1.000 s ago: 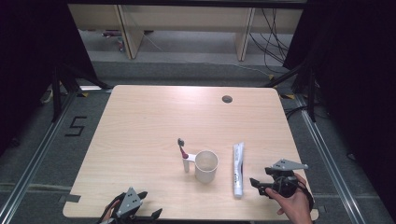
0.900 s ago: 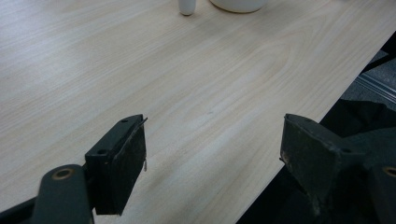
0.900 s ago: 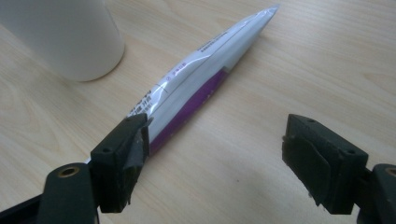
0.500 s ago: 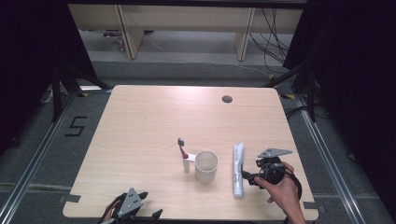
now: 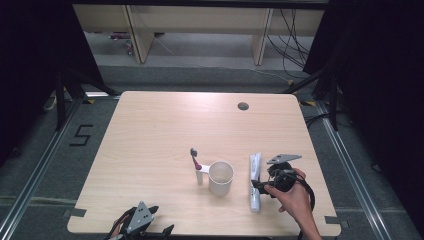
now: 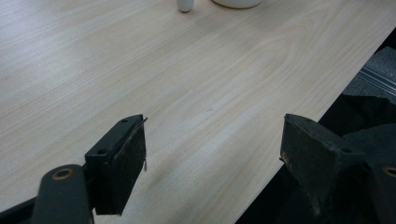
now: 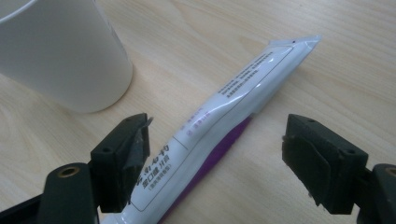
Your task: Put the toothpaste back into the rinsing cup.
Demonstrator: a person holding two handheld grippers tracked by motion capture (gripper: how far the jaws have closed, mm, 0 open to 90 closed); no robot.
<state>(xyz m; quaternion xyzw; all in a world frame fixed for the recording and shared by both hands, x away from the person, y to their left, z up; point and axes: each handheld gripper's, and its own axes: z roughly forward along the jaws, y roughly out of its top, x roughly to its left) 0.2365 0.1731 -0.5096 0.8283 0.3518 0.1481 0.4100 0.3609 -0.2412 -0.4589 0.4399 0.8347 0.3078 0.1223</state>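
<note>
A white toothpaste tube (image 5: 255,181) with a purple side lies flat on the table, right of a white cup (image 5: 221,177). My right gripper (image 5: 258,185) is at the tube's right side, low over the table. In the right gripper view the tube (image 7: 219,126) runs between the two open jaws, and the pads stand clear of it. The cup (image 7: 60,51) stands at that view's upper left. A toothbrush (image 5: 196,165) with a dark head stands upright left of the cup. My left gripper (image 5: 150,225) is open at the table's near edge, with nothing between its jaws.
The wooden table (image 5: 165,130) has a round cable hole (image 5: 243,106) near its far right. In the left gripper view the table's near edge (image 6: 289,140) runs diagonally, with dark floor beyond it.
My right gripper has moved left, from beside the table's right part up to the toothpaste tube. The left gripper has stayed at the near edge.
</note>
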